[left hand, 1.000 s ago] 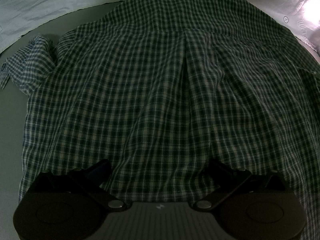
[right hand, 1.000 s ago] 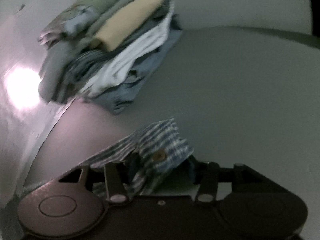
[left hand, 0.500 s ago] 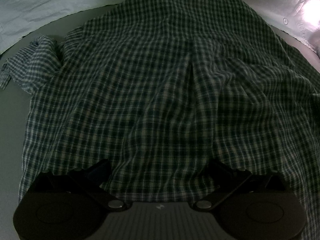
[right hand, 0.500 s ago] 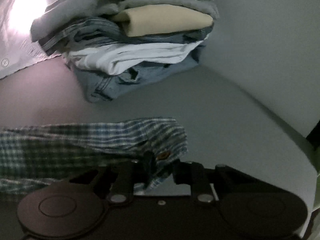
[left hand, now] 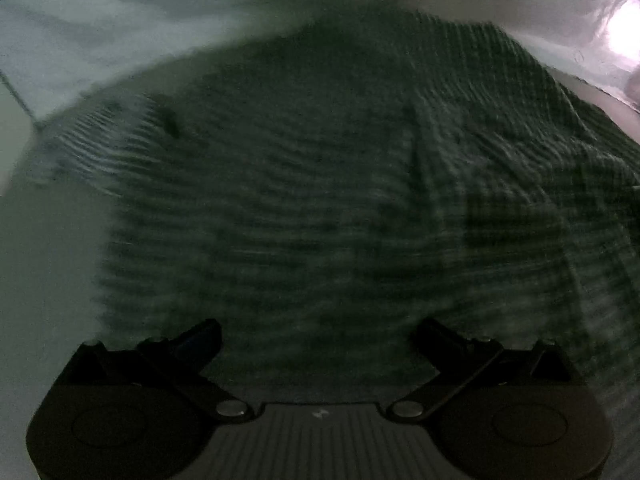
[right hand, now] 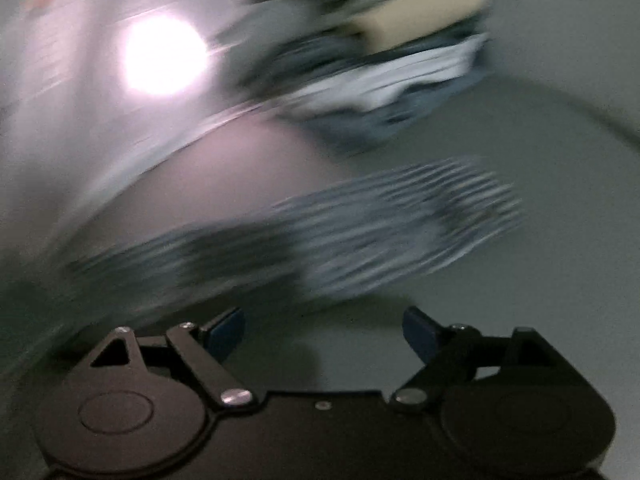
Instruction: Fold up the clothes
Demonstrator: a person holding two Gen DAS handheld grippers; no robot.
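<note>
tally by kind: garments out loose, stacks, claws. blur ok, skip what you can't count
Checked shirt: 1, loose
Stack of folded clothes: 1; its layers are too blurred to count
Claws: 2, left and right, both open and empty
Total: 4

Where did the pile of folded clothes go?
In the right wrist view, the pile of folded clothes sits at the top, on the grey table, just beyond the checked sleeve cuff and right of the bright light glare.
</note>
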